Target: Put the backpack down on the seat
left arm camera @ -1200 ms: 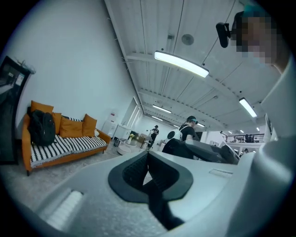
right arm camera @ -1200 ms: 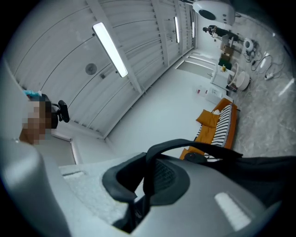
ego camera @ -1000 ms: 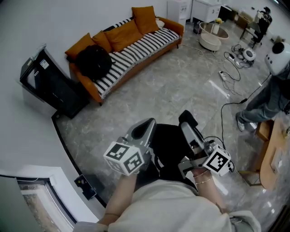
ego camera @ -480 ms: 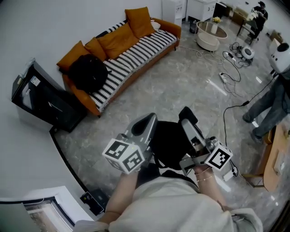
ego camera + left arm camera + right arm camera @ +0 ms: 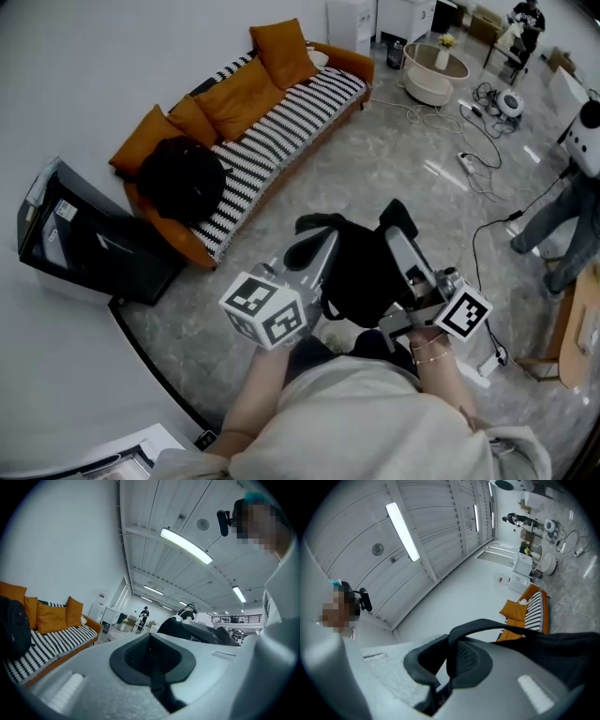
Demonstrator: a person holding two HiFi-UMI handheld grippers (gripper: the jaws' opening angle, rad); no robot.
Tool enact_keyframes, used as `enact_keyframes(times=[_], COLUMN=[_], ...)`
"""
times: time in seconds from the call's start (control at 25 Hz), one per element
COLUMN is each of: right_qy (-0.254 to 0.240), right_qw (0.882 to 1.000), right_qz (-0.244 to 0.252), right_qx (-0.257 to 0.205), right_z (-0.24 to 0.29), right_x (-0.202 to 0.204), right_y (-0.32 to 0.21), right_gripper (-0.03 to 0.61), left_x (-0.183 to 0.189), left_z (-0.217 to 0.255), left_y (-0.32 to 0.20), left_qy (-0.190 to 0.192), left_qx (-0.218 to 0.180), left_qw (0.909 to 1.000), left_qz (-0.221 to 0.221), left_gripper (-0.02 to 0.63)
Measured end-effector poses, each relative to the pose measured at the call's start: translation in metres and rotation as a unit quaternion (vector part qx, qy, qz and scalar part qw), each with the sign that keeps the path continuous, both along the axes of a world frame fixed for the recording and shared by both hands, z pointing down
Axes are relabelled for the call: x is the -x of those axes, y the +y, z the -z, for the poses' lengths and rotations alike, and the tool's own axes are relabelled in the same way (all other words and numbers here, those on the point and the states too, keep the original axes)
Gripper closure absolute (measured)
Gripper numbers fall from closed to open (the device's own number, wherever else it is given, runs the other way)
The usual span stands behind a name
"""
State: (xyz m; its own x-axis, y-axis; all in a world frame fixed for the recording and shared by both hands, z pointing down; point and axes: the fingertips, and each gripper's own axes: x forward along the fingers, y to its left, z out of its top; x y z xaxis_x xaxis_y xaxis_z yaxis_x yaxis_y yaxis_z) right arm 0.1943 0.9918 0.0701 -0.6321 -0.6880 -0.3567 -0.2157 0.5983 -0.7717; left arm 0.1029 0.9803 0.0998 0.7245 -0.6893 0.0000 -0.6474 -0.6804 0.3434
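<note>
Both claws are clenched on the backpack [image 5: 361, 272] — the left claw [image 5: 151, 651] with a dark strap in its seam, the right claw [image 5: 451, 660] pinching a strap [image 5: 497, 627] that loops over its tips. The backpack hangs between them, over the floor. The seat [image 5: 298, 114] lies ahead and to the left of the claws, well apart. To do this well, carry level and aim for the bare stripes beyond the other bag [image 5: 180, 178] — let go only once the seat bears the weight.
</note>
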Motion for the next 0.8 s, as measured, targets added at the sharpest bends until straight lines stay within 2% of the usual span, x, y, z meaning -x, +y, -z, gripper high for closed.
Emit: enact_keyframes(times=[0.28,0.44,0.8], right_qy=[0.0,0.01,-0.004], right_qw=[1.0,1.0,0.998], right_qz=[0.01,0.02,0.056], right_qx=[-0.006,0.017,0.016], right_z=[0.012,-0.004,-0.008], right_x=[0.024,0.038,0.046], right_y=[-0.045,-0.074,-0.184], right_gripper=[0.555,0.555,0.555], left_x=[0.027,0.043,0.051], left_z=[-0.001,-0.009,-0.013], left_y=[-0.036,-0.062,-0.166], left_qy=[0.009,0.02,0.005], left_qx=[0.001,0.016,0.012], left_qw=[1.0,0.9995,0.999], left_qz=[0.003,0.018,0.044], left_gripper=[0.607,0.607,0.607])
